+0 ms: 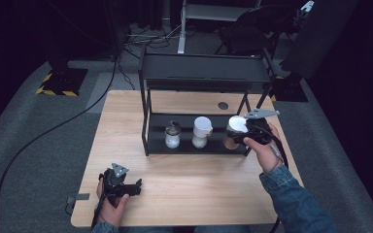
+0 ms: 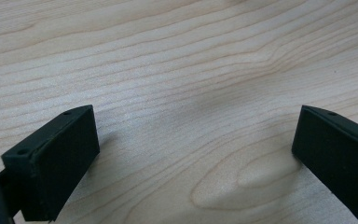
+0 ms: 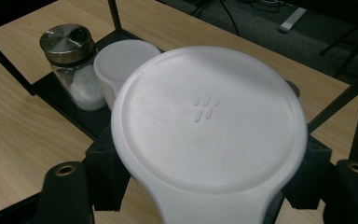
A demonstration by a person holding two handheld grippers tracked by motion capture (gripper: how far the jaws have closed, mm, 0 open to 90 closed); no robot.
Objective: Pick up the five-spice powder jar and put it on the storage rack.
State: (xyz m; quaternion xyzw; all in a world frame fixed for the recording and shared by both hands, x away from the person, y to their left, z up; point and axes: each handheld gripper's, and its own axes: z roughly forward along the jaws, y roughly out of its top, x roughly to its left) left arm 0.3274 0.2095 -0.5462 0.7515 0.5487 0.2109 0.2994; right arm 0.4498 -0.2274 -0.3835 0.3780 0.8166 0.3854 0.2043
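White-lidded, the jar (image 1: 234, 131) sat between the jaws of our right gripper (image 1: 240, 136) in the high view, at the right end of the black rack's (image 1: 148, 121) lower shelf, right of the white cup (image 1: 201, 131) and the glass shaker (image 1: 173, 134) standing there. Our left gripper (image 1: 126, 187) rested on the wooden table (image 1: 199, 189), well in front of the rack.

Along the left gripper view, we saw its jaws spread wide over bare table wood (image 2: 177, 70), holding nothing.

From the right gripper view, the jar's lid (image 3: 207, 119) lay directly above our jaws, which were closed in against the jar from both sides; the shaker (image 3: 72, 65) and cup (image 3: 119, 63) stood on the rack behind it.
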